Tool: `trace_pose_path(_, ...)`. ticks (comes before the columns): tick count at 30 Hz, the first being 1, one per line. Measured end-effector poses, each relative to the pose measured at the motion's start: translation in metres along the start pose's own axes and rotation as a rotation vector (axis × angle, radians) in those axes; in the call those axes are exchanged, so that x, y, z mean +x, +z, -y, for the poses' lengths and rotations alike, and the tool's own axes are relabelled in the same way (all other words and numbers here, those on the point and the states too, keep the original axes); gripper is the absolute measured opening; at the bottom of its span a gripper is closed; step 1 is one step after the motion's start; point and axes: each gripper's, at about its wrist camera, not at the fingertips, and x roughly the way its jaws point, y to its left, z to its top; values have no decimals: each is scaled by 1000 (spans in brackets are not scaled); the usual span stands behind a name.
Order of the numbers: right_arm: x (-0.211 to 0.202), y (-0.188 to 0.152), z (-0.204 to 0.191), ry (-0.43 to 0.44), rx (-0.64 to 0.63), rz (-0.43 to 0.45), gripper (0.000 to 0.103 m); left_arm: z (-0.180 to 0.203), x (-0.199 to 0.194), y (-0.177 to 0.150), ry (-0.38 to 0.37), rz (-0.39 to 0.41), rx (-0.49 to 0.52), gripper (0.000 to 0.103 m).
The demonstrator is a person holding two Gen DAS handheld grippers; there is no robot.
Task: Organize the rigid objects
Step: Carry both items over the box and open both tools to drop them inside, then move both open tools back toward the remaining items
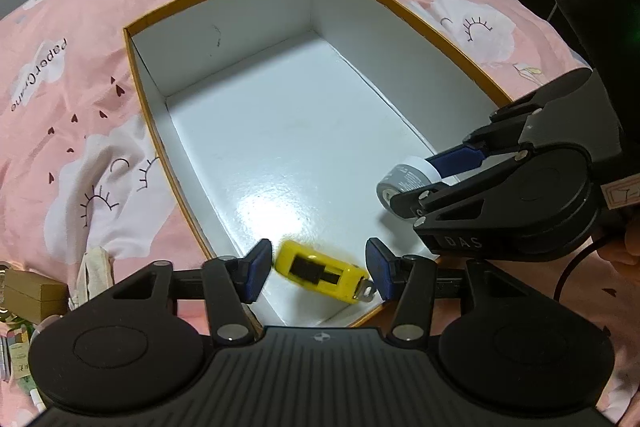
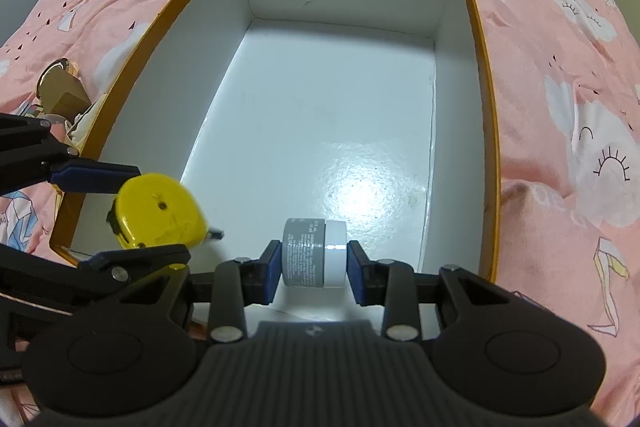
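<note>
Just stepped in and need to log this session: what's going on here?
A person is sorting small items into an open white box with an orange rim, set on a pink patterned bedspread. The left gripper has a yellow tape measure between its fingers, low over the near corner of the box; its pads look slightly clear of it, so it may just have been let go. The right gripper is shut on a small grey jar with a white lid, held over the box's near end.

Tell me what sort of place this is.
Most likely a bedroom, with the work done on a bed: a soft, rumpled pink bedsheet printed with sleepy clouds lies under the open white-lined box, and small household odds and ends sit on the fabric beside it.
</note>
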Motion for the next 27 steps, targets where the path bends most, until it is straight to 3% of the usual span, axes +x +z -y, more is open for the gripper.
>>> trace_pose_path(5,-2,-2,0,-12,-4,10,34,-3,-5,0,-2,23,-18,61)
trace_pose_path(13,-5,-3,-4,-5,-7,20,32,-9,-40,-5,37,157,-45,65)
trace_pose_path(19,-5,0,-14,2,-35,16,32,-15,-42,-5,60,165,-67,65)
trace_pose_path(27,-11,0,-16,-18,-22,21,49,-23,-43,-12,61,170,-93,65)
